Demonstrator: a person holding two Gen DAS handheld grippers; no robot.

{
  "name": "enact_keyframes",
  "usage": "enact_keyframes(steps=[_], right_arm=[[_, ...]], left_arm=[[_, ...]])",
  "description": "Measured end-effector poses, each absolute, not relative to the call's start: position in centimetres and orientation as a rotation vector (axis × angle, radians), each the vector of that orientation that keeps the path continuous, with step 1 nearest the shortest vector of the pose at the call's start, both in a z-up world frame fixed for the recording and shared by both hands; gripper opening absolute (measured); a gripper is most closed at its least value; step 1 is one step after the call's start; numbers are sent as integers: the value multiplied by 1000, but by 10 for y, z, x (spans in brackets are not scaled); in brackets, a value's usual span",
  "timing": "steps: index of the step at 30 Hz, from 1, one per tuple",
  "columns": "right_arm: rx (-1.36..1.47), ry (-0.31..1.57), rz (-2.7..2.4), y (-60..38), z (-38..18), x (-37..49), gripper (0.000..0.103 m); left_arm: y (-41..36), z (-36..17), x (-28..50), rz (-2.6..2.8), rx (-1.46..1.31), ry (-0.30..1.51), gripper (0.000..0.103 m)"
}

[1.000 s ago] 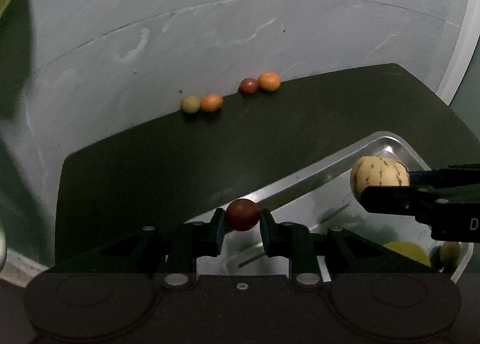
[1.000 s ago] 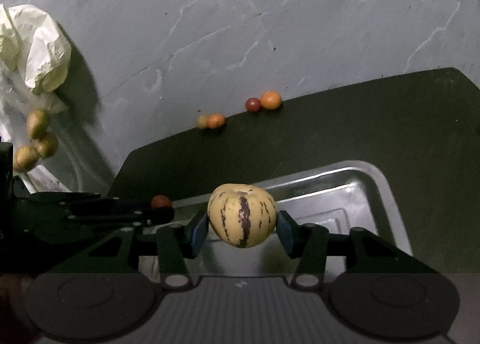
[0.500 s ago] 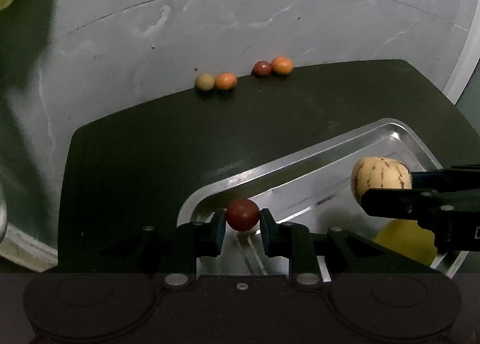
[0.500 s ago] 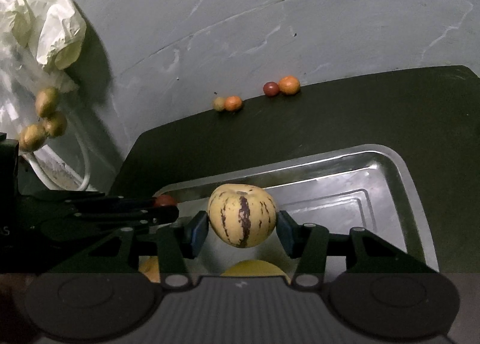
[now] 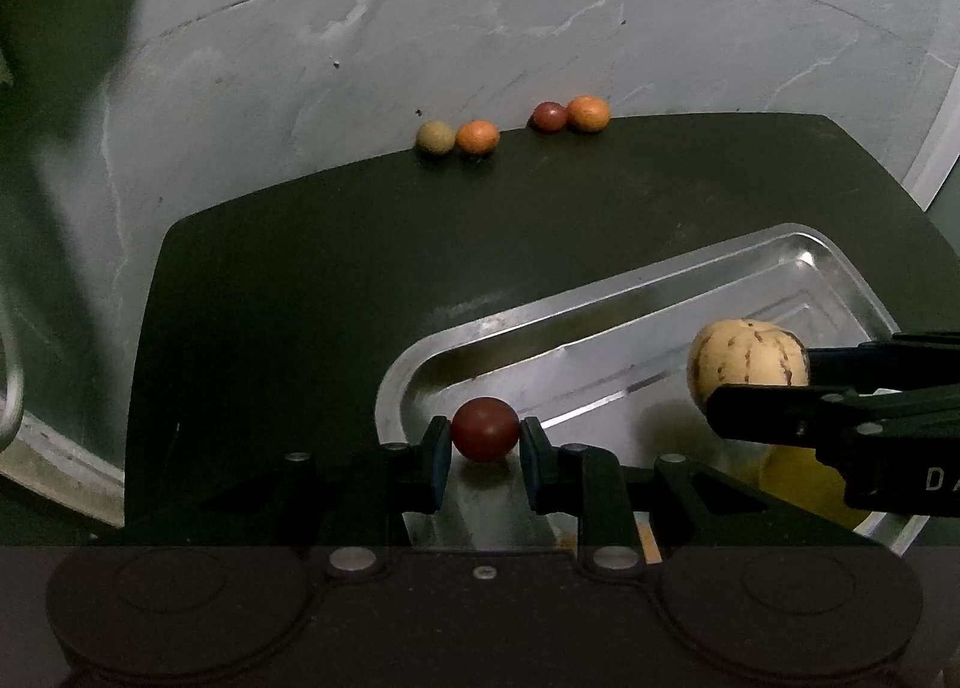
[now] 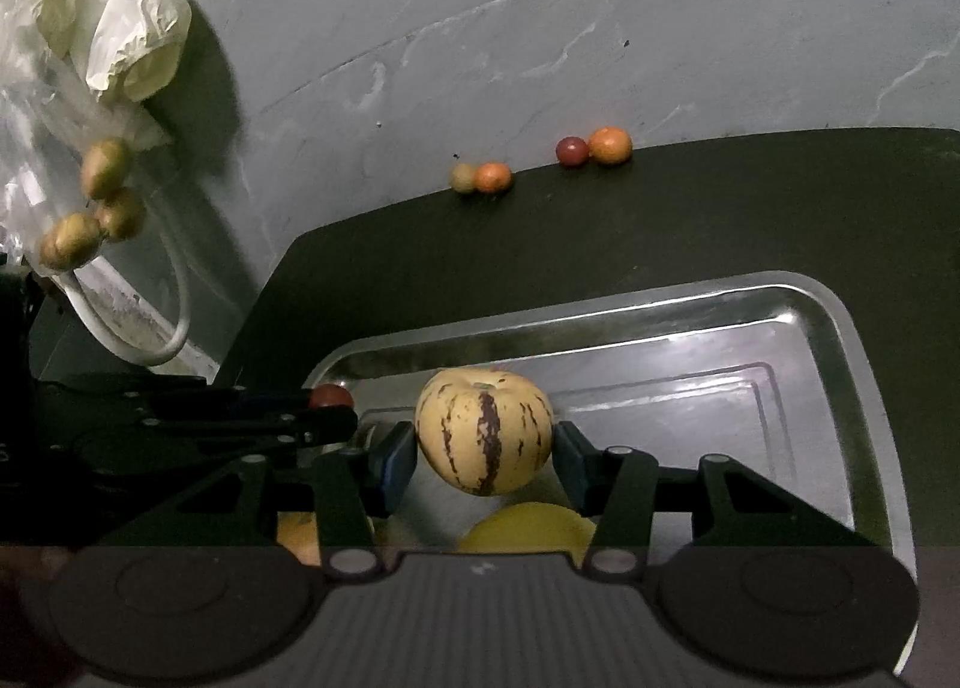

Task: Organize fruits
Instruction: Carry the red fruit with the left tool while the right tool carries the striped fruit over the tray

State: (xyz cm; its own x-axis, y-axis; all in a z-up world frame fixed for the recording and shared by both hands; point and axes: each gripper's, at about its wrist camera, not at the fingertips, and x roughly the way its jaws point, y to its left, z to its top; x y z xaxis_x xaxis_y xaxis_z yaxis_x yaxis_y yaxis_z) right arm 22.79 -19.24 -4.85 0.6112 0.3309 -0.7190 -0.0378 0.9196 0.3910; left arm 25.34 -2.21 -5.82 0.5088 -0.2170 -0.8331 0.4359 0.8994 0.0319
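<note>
A small dark-red fruit sits pinched in the left gripper over the near-left corner of the steel tray. At three o'clock, the right gripper clamps a striped pepino melon above a yellow fruit — four small fruits line the dark mat at twelve.
</note>
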Motion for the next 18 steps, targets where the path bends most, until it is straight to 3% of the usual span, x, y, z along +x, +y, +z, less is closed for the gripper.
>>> enact_keyframes(steps=[18], right_arm=[[352,913,238,-191,-56,232,55]], left_arm=[[-22,-60,253,-384,252,982,26]])
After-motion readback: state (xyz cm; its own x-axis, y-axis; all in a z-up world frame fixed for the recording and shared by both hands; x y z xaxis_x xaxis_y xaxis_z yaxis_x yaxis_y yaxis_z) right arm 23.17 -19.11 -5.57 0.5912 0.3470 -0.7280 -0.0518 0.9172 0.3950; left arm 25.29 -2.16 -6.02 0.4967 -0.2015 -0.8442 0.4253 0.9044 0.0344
